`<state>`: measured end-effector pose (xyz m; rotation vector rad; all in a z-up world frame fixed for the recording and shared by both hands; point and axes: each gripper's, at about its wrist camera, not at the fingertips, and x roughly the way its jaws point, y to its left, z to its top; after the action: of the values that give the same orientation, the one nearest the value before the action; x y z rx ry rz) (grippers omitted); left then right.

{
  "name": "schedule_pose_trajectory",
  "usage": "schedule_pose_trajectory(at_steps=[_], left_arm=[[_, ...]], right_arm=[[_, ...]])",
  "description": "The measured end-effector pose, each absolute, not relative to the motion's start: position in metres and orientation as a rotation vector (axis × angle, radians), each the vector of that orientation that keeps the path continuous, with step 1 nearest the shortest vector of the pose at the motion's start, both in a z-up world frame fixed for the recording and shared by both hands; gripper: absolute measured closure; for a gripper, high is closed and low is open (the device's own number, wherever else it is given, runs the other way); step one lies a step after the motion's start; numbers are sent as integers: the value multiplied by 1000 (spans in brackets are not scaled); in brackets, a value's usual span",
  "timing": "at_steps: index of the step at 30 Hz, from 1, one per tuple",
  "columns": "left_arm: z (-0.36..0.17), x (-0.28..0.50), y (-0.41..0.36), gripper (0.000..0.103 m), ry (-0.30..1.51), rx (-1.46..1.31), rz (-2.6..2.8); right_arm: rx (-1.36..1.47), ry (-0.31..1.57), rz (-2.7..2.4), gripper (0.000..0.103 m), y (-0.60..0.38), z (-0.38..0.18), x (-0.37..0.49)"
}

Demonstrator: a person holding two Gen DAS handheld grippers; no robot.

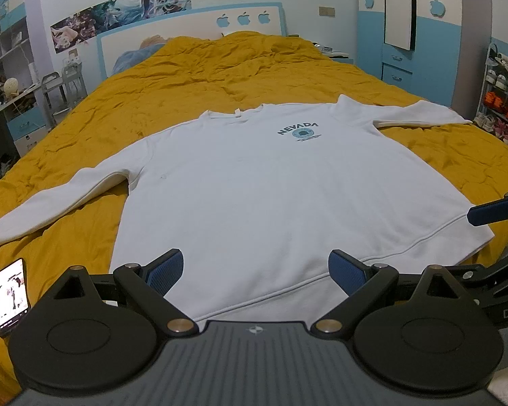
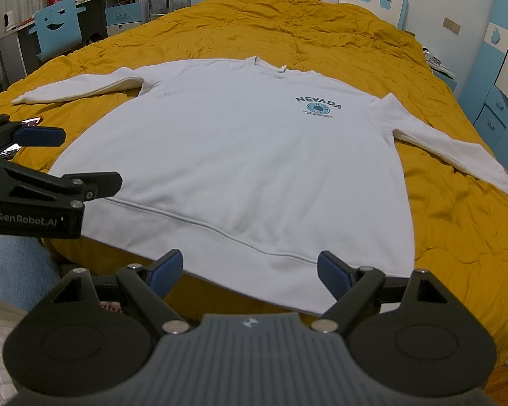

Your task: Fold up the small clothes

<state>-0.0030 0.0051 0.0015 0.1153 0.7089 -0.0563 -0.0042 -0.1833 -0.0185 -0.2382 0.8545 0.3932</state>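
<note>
A white long-sleeved sweatshirt with a "NEVADA" print lies flat, front up, on the yellow bedspread, both sleeves spread out. It also shows in the right wrist view. My left gripper is open and empty, just above the hem near its left part. My right gripper is open and empty, just above the hem near its right part. Each gripper shows at the edge of the other's view.
A phone with its screen lit lies on the bedspread left of the hem. A desk and shelves stand left of the bed, a blue wardrobe and a shoe rack right of it.
</note>
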Motion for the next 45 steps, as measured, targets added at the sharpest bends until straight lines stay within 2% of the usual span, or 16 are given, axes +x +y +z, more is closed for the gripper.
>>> schedule_pose_trajectory(at_steps=[45], left_arm=[[0, -3, 12, 0, 714, 107, -42]], right_arm=[[-237, 853, 382, 21, -182, -20, -2]])
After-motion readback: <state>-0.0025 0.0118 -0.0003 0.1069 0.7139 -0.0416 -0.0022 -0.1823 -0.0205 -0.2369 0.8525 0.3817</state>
